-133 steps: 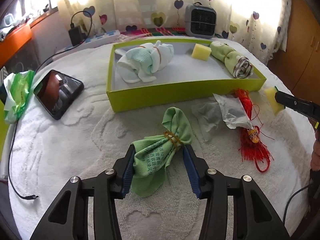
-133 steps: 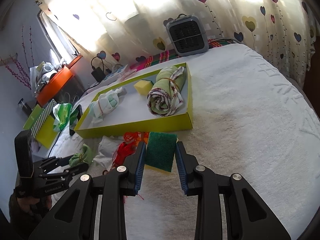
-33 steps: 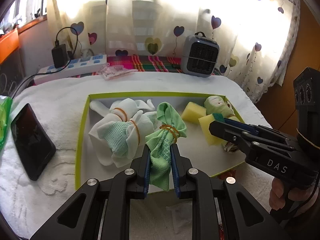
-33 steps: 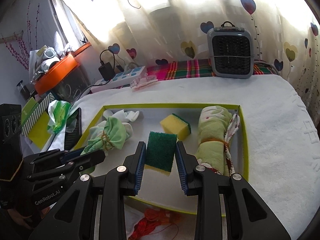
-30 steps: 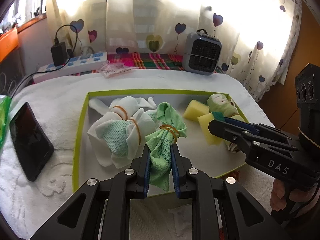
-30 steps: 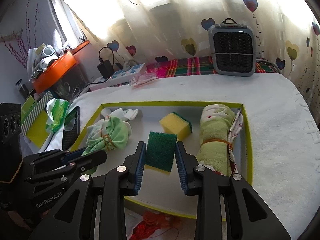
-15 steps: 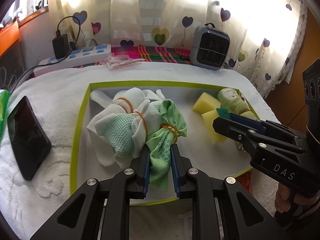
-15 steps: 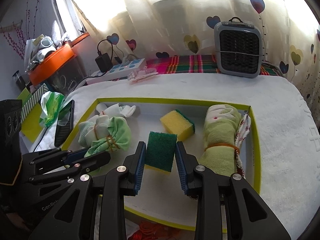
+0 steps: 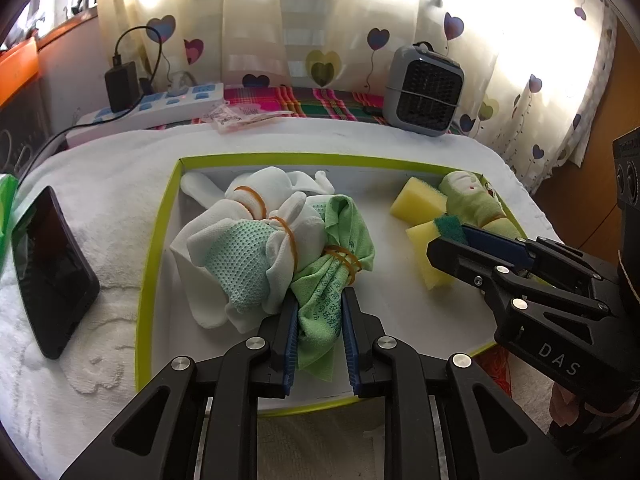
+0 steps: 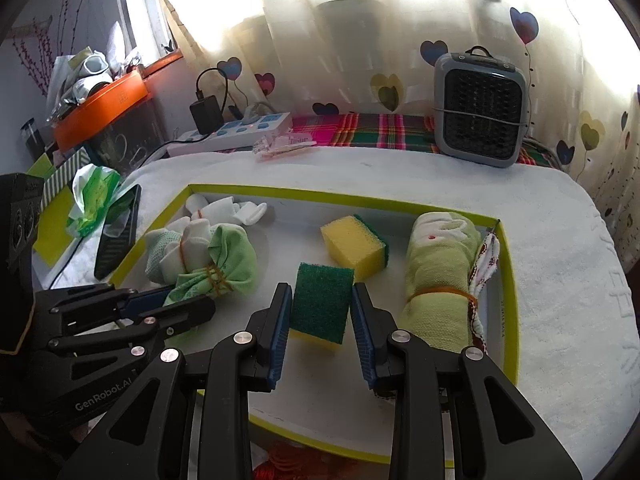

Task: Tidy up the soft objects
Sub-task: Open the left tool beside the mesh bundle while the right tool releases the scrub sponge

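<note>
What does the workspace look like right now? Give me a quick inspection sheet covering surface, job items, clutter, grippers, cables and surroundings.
Surface: white towel under a green-rimmed tray.
Job's things: in the tray, a white sock bundle, loose yellow sponge and rolled green towel; green cloth bundle and green-topped sponge held over it.
Clutter: phone left of the tray; red tassel at its near edge.
Grippers: left gripper shut on the cloth bundle; right gripper shut on the sponge.
Cables: charger plugged into a power strip; thin black cord beside the phone.
Surroundings: heart-print curtain, grey heater, orange shelf.
</note>
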The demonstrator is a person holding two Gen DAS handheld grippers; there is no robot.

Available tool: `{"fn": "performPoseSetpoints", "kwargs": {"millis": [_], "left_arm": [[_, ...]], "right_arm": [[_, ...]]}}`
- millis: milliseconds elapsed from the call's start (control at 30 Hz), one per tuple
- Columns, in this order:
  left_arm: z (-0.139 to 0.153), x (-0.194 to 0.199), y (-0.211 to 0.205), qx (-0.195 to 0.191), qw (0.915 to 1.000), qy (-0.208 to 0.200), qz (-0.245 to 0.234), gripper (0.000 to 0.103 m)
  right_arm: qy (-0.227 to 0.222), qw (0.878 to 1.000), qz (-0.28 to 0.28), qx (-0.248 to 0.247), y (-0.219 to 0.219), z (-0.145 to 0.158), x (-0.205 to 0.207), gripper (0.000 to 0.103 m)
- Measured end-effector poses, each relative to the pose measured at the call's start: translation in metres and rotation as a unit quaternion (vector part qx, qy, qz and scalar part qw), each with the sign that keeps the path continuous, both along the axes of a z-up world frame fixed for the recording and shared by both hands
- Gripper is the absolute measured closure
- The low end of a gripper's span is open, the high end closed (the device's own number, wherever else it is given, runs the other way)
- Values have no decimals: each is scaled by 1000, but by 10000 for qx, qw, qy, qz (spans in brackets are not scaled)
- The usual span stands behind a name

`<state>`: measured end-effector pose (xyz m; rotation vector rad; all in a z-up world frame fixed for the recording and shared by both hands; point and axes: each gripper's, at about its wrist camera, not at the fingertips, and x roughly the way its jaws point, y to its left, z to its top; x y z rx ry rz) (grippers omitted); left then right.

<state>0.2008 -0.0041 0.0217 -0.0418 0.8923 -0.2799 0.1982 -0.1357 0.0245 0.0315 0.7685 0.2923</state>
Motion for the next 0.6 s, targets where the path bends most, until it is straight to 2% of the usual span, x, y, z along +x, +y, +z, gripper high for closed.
{"fn": "performPoseSetpoints", "kwargs": {"millis": [600], "left_arm": [[0, -1, -2, 90, 10000, -40, -18, 79]], "right_arm": [[-117, 9995, -52, -283, 4, -3, -2, 72]]}}
